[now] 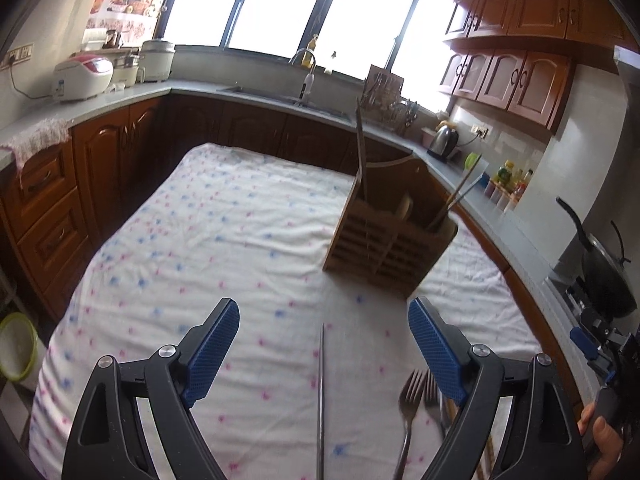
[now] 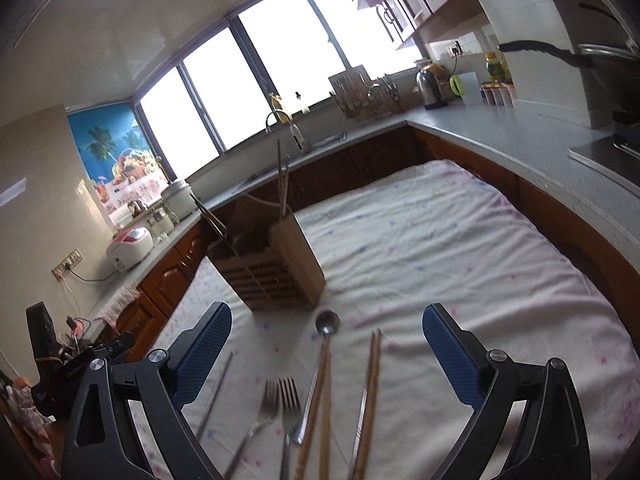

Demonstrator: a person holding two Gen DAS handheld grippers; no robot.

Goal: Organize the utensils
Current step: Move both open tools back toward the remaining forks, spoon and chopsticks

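A wooden slatted utensil holder (image 1: 390,240) stands on the cloth-covered table (image 1: 224,232), with chopsticks standing in it; it also shows in the right wrist view (image 2: 276,268). My left gripper (image 1: 324,334) is open and empty above a single metal chopstick (image 1: 321,400). Two forks (image 1: 416,404) lie by its right finger. My right gripper (image 2: 326,334) is open and empty above two forks (image 2: 280,404), a metal spoon (image 2: 326,328), wooden chopsticks (image 2: 370,396) and a metal chopstick (image 2: 218,392) lying on the cloth.
Counters and wooden cabinets (image 1: 52,208) ring the table. A sink with tap (image 1: 306,80), a dish rack (image 1: 384,100), a kettle (image 1: 442,142) and rice cookers (image 1: 82,78) stand on the counters. A black pan (image 1: 604,268) sits at right.
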